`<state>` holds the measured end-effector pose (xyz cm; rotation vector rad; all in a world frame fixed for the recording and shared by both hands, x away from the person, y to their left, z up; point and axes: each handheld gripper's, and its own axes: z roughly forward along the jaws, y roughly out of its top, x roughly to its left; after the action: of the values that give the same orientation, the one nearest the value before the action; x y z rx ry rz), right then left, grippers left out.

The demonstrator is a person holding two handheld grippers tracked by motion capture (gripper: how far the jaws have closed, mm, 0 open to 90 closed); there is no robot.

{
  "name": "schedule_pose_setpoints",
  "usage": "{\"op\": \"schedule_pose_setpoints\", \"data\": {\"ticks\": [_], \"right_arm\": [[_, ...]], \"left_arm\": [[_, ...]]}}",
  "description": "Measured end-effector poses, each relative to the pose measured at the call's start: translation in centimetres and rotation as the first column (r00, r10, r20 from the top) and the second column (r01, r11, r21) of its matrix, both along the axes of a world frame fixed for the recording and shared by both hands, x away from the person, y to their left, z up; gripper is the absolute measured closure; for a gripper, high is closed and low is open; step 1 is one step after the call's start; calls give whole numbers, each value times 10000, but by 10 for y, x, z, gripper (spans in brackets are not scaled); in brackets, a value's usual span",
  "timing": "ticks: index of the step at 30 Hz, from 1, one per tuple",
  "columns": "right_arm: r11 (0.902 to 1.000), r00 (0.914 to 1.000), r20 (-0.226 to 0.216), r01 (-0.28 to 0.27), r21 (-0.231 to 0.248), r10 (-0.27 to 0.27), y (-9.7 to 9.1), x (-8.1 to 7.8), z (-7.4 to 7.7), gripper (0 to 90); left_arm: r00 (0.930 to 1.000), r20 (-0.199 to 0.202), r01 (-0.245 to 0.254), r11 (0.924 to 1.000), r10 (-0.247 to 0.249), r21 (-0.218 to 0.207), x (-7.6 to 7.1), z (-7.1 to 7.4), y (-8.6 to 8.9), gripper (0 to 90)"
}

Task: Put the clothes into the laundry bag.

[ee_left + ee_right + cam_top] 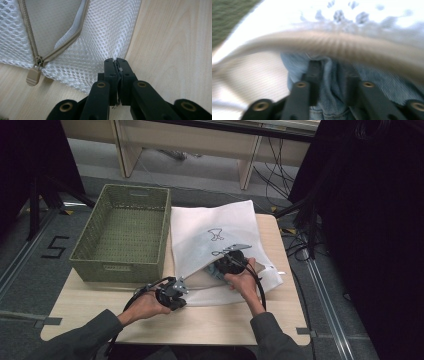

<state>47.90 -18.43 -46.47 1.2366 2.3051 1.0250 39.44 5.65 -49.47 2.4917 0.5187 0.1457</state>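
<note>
The bag [82,62] is white open-weave mesh cloth with a beige zip [37,61] and a matt plastic pull. Pale matt wood grain covers the surface [175,50]. The basket [122,232] is rough green weave. Blue denim [332,75] lies between matt black plastic fingers [313,75].

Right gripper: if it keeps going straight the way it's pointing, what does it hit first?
Most likely the blue denim fabric already between its jaws, at the mouth of the white mesh bag. The right gripper points into that opening; the view is blurred, so depth is uncertain.
</note>
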Motion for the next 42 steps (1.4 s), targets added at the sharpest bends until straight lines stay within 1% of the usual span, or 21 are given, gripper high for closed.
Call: {"op": "schedule_pose_setpoints", "data": {"ticks": [2,3,4,6,10,13,14,15,19,20,21,22,23,25,27,28,30,33,37,38,42], "right_arm": [[9981,9967,-530,-602,99,607,-4,-12,10,554],[9969,9957,-496,-783,-35,780,-7,-17,12,537],[9967,9967,-4,-813,65,813,-9,-24,15,511],[9969,9966,-256,-774,153,778,-14,-35,23,472],[9971,9977,114,-668,366,664,-26,-50,26,434],[9968,9967,-197,-790,-79,788,-34,-56,25,426],[9978,9978,-22,-663,-1,663,-35,-56,21,424],[9978,9971,-382,-655,-94,651,-36,-56,23,423],[9985,9974,-478,-540,-70,536,-37,-53,16,421],[9985,9972,-523,-534,-85,529,-37,-53,15,420],[9985,9985,-59,-553,12,553,-37,-50,10,418],[9982,9972,-468,-590,-79,586,-37,-51,13,418],[9986,9977,-429,-534,-17,532,-37,-51,12,418],[9987,9987,32,-503,88,502,-35,-49,7,415],[9979,9972,-440,-622,-207,612,-36,-50,11,408],[9985,9975,-487,-525,-161,516,-33,-51,10,401],[9976,9972,-409,-633,-291,620,-33,-50,10,397],[9988,9978,-464,-482,-78,477,-31,-51,9,399],[9984,9971,-540,-549,-160,540,-30,-52,9,395],[9979,9980,-69,-624,-170,623,-29,-50,4,394],[9967,9957,-502,-785,-197,774,-21,-54,1,408]], "left_arm": [[9999,-109,-91,9999,91,-54,-1,1,1,863],[10000,-60,-46,10000,46,-18,0,2,3,863],[9998,-145,-132,9999,131,-89,-1,2,3,864],[10000,-65,41,9999,-40,105,0,4,5,862],[9999,-169,-21,9997,25,245,0,4,8,852],[10000,7,46,9996,-46,296,1,8,8,826],[9999,23,-104,9999,104,65,0,9,6,808],[9996,261,88,10000,-87,-40,0,11,4,787],[9972,596,489,9970,-453,-598,1,13,-13,681],[9980,477,448,9956,-409,-827,1,11,-20,657],[9977,463,528,9941,-485,-943,3,11,-25,626],[9990,307,354,9924,-320,-1181,2,8,-31,605],[9995,262,214,9892,-178,-1447,1,5,-37,596],[9989,377,334,9906,-286,-1329,2,1,-46,559],[9963,622,663,9925,-601,-1023,5,-2,-51,540],[9984,453,398,9906,-341,-1312,4,-5,-55,536],[9991,317,318,9890,-275,-1444,6,-9,-60,534],[9975,517,529,9926,-475,-1089,8,-10,-60,556],[9967,630,566,9942,-509,-913,10,-9,-57,667],[9974,566,489,9946,-439,-918,10,-9,-57,716],[9964,686,562,9946,-503,-875,6,-9,-58,820]]}}
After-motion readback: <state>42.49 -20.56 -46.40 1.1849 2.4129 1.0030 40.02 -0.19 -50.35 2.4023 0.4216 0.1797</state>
